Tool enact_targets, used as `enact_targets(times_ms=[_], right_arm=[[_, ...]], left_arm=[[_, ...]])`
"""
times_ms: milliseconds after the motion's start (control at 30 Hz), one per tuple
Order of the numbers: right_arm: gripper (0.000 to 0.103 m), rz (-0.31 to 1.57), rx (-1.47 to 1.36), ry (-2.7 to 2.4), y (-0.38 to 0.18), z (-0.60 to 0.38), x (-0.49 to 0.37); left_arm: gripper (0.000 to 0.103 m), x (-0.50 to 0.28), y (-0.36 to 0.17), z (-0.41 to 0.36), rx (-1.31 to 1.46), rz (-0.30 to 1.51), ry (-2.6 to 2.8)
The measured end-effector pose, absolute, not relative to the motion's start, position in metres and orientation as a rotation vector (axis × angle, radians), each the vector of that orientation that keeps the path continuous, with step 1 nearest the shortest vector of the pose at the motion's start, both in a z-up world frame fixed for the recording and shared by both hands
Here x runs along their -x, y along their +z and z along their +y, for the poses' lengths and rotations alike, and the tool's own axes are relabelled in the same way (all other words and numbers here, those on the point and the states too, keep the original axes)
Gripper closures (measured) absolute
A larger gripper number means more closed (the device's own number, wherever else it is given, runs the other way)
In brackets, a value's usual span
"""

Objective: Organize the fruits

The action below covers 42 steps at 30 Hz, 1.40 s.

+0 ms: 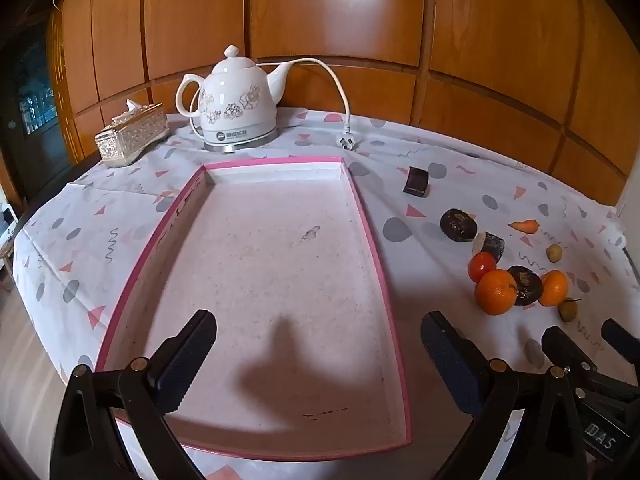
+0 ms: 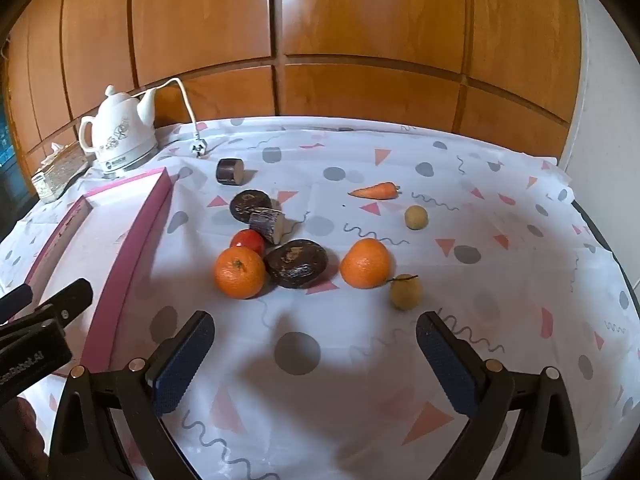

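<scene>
A pink-rimmed shallow tray [image 1: 376, 256] lies empty on the patterned tablecloth; its edge also shows in the right wrist view [image 2: 136, 248]. To its right lie two oranges [image 2: 239, 272] [image 2: 365, 263], a red tomato [image 2: 248, 241], two dark round fruits [image 2: 297, 263] [image 2: 250, 204], two dark cut pieces [image 2: 267, 224] [image 2: 229, 171], a carrot [image 2: 374, 191] and two small yellowish fruits [image 2: 406, 292] [image 2: 416, 217]. My left gripper [image 1: 318, 340] is open and empty above the tray's near end. My right gripper [image 2: 314, 340] is open and empty, just short of the fruit cluster.
A white floral electric kettle [image 1: 236, 104] with cord and plug [image 1: 347, 142] stands behind the tray. A silver tissue box [image 1: 132, 136] sits at the back left. Wooden panel wall behind. The table edge curves down on both sides.
</scene>
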State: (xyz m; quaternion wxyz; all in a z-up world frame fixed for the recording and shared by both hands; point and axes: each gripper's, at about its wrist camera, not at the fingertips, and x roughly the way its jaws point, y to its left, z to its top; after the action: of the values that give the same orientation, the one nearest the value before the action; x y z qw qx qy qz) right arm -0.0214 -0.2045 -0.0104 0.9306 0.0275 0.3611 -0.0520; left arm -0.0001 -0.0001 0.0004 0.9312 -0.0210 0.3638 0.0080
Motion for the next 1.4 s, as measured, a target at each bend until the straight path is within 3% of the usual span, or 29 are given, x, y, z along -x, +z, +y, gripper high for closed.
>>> enact_targets(times_ms=[1400], right_arm=[[0.000,0.711,-0.031,-0.063,-0.002,-0.194,0.026]], left_arm=[[0.000,0.008,0.011,0.003,0.024,0.709,0.034]])
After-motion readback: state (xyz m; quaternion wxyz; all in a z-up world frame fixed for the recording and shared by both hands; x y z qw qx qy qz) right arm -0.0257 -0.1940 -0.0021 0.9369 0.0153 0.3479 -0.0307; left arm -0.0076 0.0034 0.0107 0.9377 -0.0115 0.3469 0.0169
